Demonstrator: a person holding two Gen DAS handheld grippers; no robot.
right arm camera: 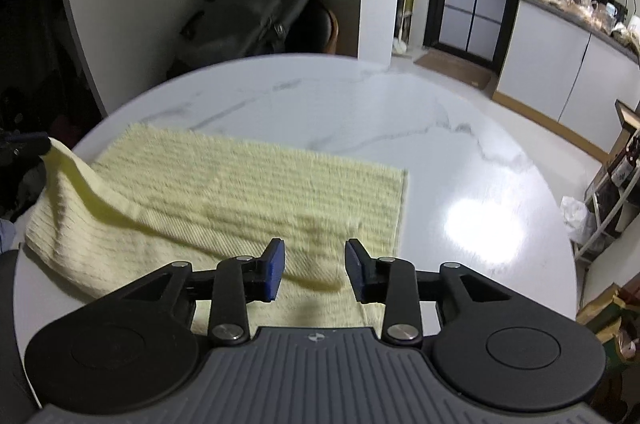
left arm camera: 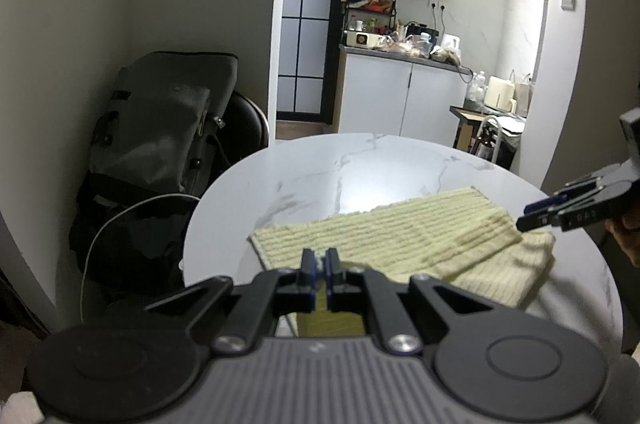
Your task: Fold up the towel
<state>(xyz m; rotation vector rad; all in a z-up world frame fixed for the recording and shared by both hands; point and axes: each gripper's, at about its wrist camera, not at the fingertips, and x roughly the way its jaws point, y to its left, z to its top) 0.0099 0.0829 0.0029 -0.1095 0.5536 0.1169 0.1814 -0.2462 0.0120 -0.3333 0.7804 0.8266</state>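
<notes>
The towel (right arm camera: 224,192) is pale yellow, ribbed, and lies partly folded on the round marble table (right arm camera: 360,104); one layer is drawn over the other. The left gripper (left arm camera: 320,260) points slightly downward, its jaws closed on the towel's near corner, which it lifts off the table; the right gripper (right arm camera: 315,266) tilts down more steeply just above the towel's other near corner, jaws parted, pads not touching cloth. The towel's long axis runs across in front of both grippers.
</notes>
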